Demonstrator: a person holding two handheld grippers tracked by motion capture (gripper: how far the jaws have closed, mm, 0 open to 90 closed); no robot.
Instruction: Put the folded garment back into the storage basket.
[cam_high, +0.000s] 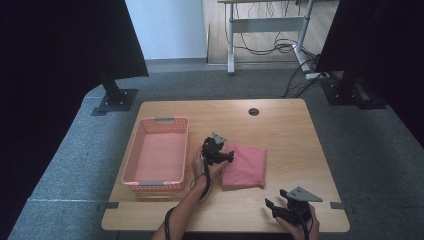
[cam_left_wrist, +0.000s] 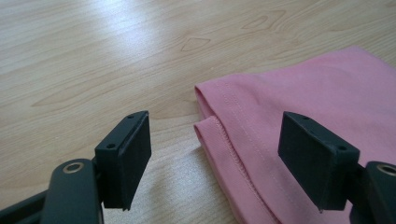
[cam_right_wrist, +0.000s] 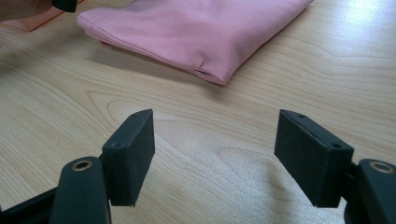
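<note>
Folded pink cloth (cam_high: 245, 167) flat on desk (cam_high: 285, 125), centre of high view, right of pink basket (cam_high: 157, 152). Left claw (cam_high: 218, 152) at cloth's left edge, jaws spread wide, grasping nothing; cloth's hemmed corner (cam_left_wrist: 219, 128) lies between them. Right claw (cam_high: 280, 207) at lower right of frame, well apart from cloth, jaws spread over bare desk.

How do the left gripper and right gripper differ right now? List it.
The left gripper sits at the folded pink cloth's edge, jaws straddling its hem; the right gripper stands apart from the cloth, over bare table near the front edge. Both are open and hand-held.
</note>
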